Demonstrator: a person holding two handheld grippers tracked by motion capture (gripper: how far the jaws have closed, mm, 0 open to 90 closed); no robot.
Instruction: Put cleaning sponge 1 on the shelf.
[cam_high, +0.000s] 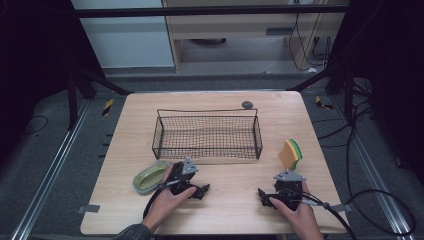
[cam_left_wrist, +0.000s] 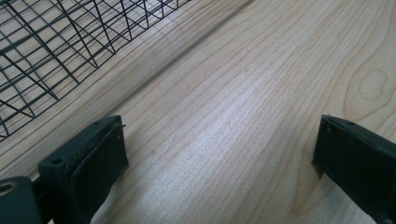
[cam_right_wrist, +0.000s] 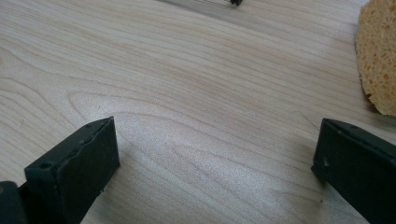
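bench (cam_high: 225, 190) is pale wood w/ wavy grain. wire basket (cam_high: 207, 135) black, open grid mesh. sponge (cam_high: 291, 154) orange-yellow w/ a green layer, pitted face. dish (cam_high: 150, 176) olive-green w/ paler rim. both grippers' fingers (cam_left_wrist: 88, 163) matte black, plates on top grey.

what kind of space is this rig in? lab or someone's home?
Most likely a lab or test cell: a lone wooden table inside a metal frame, loose cables on grey carpet, and staged props, a wire basket and sponge.
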